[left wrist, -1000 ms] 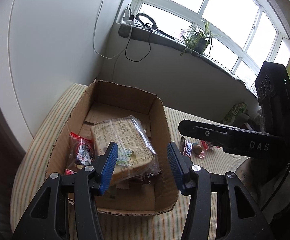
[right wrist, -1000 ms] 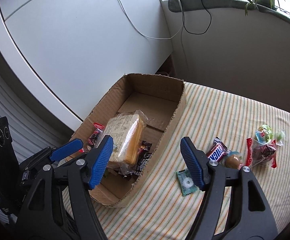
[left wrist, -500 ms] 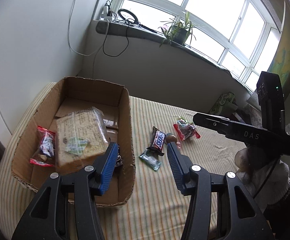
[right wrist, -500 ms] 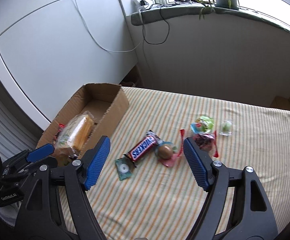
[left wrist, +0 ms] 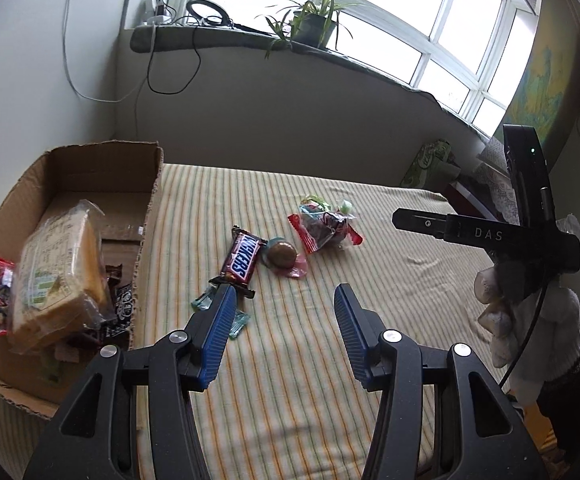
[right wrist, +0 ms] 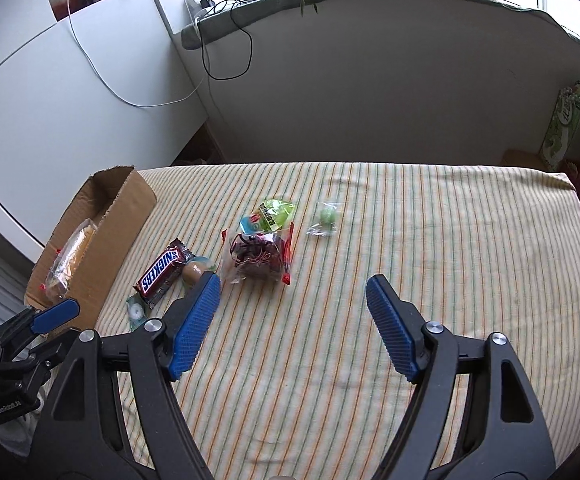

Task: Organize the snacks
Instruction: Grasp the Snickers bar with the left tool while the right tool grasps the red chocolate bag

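— Cardboard box (left wrist: pixel 90 184) at nine o'clock holds bread (left wrist: pixel 60 276); done?
— No. Snickers (left wrist: pixel 243 259) and other sweets lie on the bed (left wrist: pixel 390 280) at twelve. Both grippers (left wrist: pixel 282 330) (right wrist: pixel 292 322): jaws open, empty.

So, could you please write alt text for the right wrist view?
The right gripper, fingers open and empty, hovers over a striped tablecloth scattered with wrapped snacks: a Snickers bar, a red-edged clear packet and a small green candy. A cardboard box sits at the left.
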`<act>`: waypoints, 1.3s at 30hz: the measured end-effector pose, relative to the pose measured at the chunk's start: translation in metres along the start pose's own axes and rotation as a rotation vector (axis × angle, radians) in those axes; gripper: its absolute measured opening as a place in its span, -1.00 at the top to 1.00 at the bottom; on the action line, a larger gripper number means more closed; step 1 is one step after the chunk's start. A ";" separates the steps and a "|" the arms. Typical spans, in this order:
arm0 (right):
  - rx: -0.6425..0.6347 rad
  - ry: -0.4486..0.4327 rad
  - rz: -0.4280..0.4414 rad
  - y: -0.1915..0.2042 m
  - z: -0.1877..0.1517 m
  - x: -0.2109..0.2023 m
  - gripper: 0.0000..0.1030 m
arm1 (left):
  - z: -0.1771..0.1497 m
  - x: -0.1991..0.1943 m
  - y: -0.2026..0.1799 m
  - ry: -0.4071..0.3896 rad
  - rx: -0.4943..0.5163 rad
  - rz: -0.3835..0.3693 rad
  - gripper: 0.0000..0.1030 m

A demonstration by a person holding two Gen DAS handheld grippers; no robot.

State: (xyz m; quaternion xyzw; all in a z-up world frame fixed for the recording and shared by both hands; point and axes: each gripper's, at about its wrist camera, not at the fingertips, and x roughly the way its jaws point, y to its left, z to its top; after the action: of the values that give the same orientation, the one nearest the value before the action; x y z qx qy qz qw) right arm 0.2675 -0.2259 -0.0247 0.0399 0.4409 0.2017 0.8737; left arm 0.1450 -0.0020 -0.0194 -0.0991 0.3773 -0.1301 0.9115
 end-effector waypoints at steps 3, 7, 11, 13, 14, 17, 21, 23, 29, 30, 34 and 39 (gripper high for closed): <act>-0.009 0.001 0.011 -0.003 0.000 0.005 -0.51 | 0.001 0.014 -0.004 0.020 0.007 0.013 0.03; -0.032 0.003 0.051 0.001 0.005 0.015 -0.51 | 0.005 0.031 -0.006 0.035 0.012 0.039 0.03; -0.083 0.006 0.054 0.013 0.010 0.028 -0.52 | 0.010 0.048 -0.007 0.047 0.023 0.084 0.03; -0.103 0.008 0.060 0.018 0.012 0.034 -0.51 | 0.012 0.053 -0.006 0.047 0.018 0.100 0.03; -0.112 0.010 0.062 0.020 0.013 0.038 -0.52 | 0.013 0.056 -0.005 0.047 0.018 0.110 0.03; -0.138 0.018 0.071 0.026 0.017 0.047 -0.52 | 0.015 0.065 -0.004 0.056 0.020 0.131 0.03; -0.165 0.043 0.067 0.032 0.019 0.061 -0.52 | 0.015 0.072 -0.001 0.061 0.020 0.154 0.03; -0.150 0.053 0.063 0.031 0.019 0.067 -0.52 | 0.015 0.074 0.000 0.062 0.020 0.164 0.03; -0.119 0.083 0.037 0.031 0.018 0.087 -0.52 | 0.017 0.083 0.004 0.071 0.023 0.181 0.03; -0.119 0.090 0.036 0.032 0.018 0.090 -0.52 | 0.018 0.084 0.005 0.076 0.018 0.175 0.03; -0.135 0.109 0.029 0.035 0.017 0.100 -0.52 | 0.018 0.092 0.008 0.097 0.017 0.184 0.03; -0.115 0.114 0.039 0.032 0.015 0.105 -0.36 | 0.015 0.098 0.008 0.118 0.018 0.172 0.48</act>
State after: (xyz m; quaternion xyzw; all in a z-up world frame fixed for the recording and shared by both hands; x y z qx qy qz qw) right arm 0.3245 -0.1548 -0.0872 -0.0134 0.4769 0.2457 0.8438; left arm 0.2239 -0.0239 -0.0755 -0.0503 0.4362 -0.0602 0.8964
